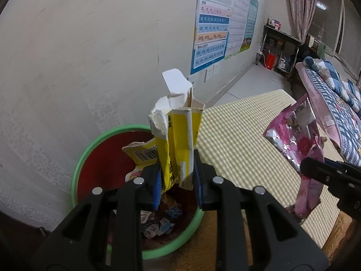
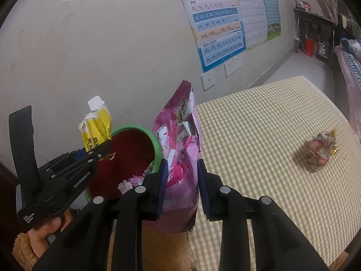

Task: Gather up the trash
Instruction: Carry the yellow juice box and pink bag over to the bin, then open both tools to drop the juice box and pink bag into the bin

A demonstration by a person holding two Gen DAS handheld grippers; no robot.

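Left gripper [image 1: 177,180] clamps yellow carton [image 1: 178,140] over green-rimmed bin [image 1: 90,155] holding scraps. Right gripper [image 2: 181,187] pinches pink bag [image 2: 180,149] beside bin rim. Farther on checked mat [image 2: 259,146]: crumpled wrapper [image 2: 321,152]. Wall posters [image 1: 216,22] behind.

My left gripper [image 1: 177,178] is black with blue pads and holds a yellow and white carton [image 1: 178,140] bearing a black barcode. My right gripper [image 2: 181,188], black with dark blue pads, holds a pink bag [image 2: 180,158] with a silver lining. The bin [image 1: 90,158] is red inside with a green rim. The mat [image 2: 259,146] is checked pale green and white. A pink and gold crumpled wrapper [image 2: 321,152] lies near its right edge.
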